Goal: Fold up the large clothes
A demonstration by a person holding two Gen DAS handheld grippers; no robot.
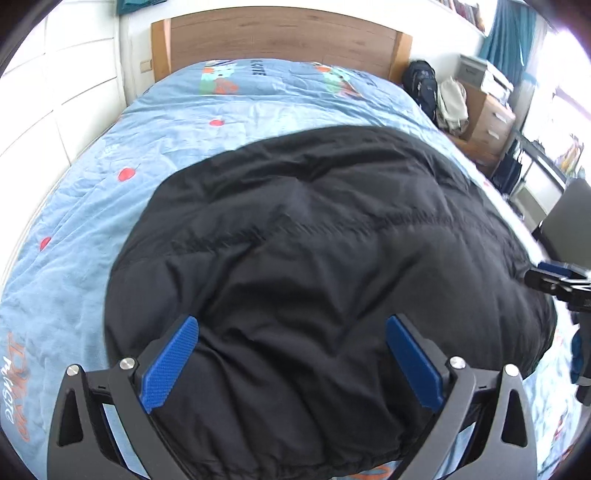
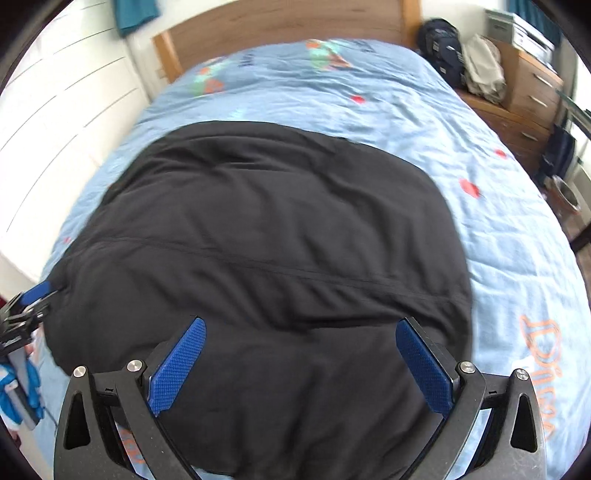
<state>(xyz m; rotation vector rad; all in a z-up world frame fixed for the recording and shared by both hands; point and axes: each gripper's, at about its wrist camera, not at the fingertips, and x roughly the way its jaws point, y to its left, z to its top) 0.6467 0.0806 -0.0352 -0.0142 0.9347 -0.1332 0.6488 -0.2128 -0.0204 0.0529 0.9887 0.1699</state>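
Observation:
A large black padded jacket (image 1: 314, 258) lies spread on the blue bed cover (image 1: 110, 192), with a stitched seam running across it. My left gripper (image 1: 291, 325) hangs open over the jacket's near left part, blue pads wide apart, nothing between them. In the right wrist view the same jacket (image 2: 266, 240) fills the middle, and my right gripper (image 2: 299, 328) is open above its near right part. Each gripper shows at the edge of the other's view: the right gripper (image 1: 554, 277) at the jacket's right edge, the left gripper (image 2: 29, 306) at its left edge.
A wooden headboard (image 1: 280, 33) stands at the far end of the bed. A white panelled wall (image 1: 48, 92) runs along the left. On the right are a dark backpack (image 1: 421, 88), a pale bag (image 1: 452, 103) and a wooden drawer unit (image 1: 487, 118). Bare blue cover (image 2: 517, 221) lies to the jacket's right.

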